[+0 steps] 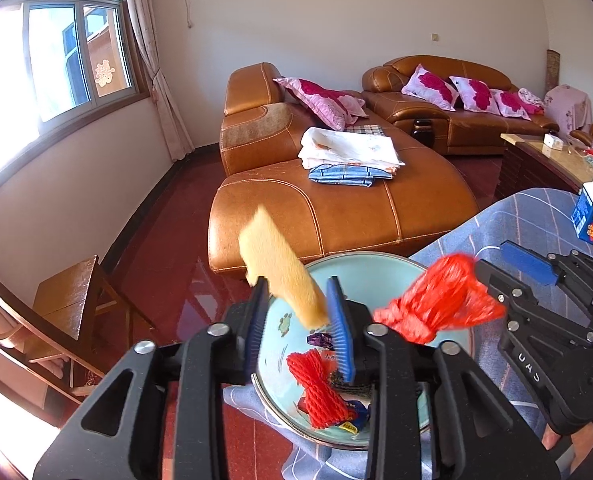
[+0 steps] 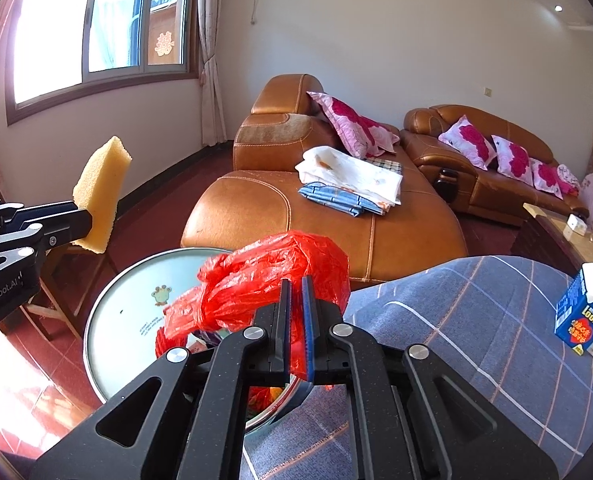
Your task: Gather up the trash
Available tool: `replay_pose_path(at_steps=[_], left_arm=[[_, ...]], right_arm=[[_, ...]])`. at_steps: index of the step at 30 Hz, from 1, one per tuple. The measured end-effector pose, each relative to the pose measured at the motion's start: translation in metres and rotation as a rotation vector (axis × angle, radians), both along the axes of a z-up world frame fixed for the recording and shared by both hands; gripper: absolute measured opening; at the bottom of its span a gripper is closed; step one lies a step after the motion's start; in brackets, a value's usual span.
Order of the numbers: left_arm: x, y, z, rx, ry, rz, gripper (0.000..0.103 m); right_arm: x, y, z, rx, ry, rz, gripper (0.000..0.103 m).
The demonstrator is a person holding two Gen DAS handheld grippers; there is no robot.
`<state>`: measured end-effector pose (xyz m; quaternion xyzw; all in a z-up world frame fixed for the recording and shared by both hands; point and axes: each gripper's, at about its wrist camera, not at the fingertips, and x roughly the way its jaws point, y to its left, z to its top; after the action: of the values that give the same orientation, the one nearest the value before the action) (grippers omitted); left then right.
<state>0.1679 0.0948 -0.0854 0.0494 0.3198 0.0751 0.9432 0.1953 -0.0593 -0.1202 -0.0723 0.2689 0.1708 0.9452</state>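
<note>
My left gripper [image 1: 296,292] is open over a pale turquoise basin [image 1: 284,344]. A yellow sponge [image 1: 280,268] stands blurred and loose between its blue pads. From the right wrist the sponge [image 2: 102,196] shows at that gripper's tip [image 2: 86,220]. My right gripper [image 2: 296,282] has its jaws a narrow slit apart, with film of a red plastic bag [image 2: 272,280] in the slit; the bag [image 1: 440,300] looks blurred at its fingertips [image 1: 492,256]. Both hang above the basin [image 2: 136,304], which holds a red net [image 1: 316,384], a purple wrapper [image 1: 319,339] and a blue packet [image 1: 356,416].
The basin rests on a blue-grey checked cloth [image 2: 476,320] that also bears a blue milk carton [image 2: 584,316]. A brown leather sofa [image 1: 336,208] with folded linen [image 1: 348,152] stands behind. A wooden chair [image 1: 72,300] is at the left, a low table [image 1: 544,156] at the right.
</note>
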Motion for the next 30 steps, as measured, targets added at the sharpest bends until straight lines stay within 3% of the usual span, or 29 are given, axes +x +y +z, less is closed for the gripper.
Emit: replay_pose_path(at_steps=[2, 4, 6, 9, 11, 15, 24, 30], left_arm=[[-0.001, 0.000, 0.001, 0.001, -0.010, 0.006, 0.052], [-0.001, 0.000, 0.001, 0.001, -0.011, 0.010, 0.058], [-0.003, -0.001, 0.001, -0.004, -0.023, 0.018, 0.079], [-0.006, -0.004, 0.001, -0.014, -0.036, 0.015, 0.089], [-0.008, -0.008, 0.001, -0.013, -0.042, 0.012, 0.093], [-0.013, -0.016, 0.004, -0.037, -0.061, -0.018, 0.095], [-0.027, -0.031, 0.010, -0.076, -0.116, -0.079, 0.095], [-0.032, -0.030, 0.016, -0.086, -0.141, -0.083, 0.095]], right_arm=[[0.000, -0.002, -0.001, 0.007, 0.000, -0.001, 0.037], [-0.001, -0.005, -0.001, 0.016, -0.004, -0.013, 0.040], [-0.002, -0.010, 0.000, 0.027, -0.003, -0.026, 0.040], [-0.009, -0.021, 0.003, 0.043, -0.015, -0.053, 0.047], [-0.014, -0.029, 0.005, 0.054, -0.027, -0.074, 0.058], [-0.030, -0.046, 0.005, 0.060, -0.056, -0.120, 0.069], [-0.059, -0.092, 0.006, 0.099, -0.114, -0.275, 0.070], [-0.072, -0.103, 0.010, 0.107, -0.168, -0.319, 0.070]])
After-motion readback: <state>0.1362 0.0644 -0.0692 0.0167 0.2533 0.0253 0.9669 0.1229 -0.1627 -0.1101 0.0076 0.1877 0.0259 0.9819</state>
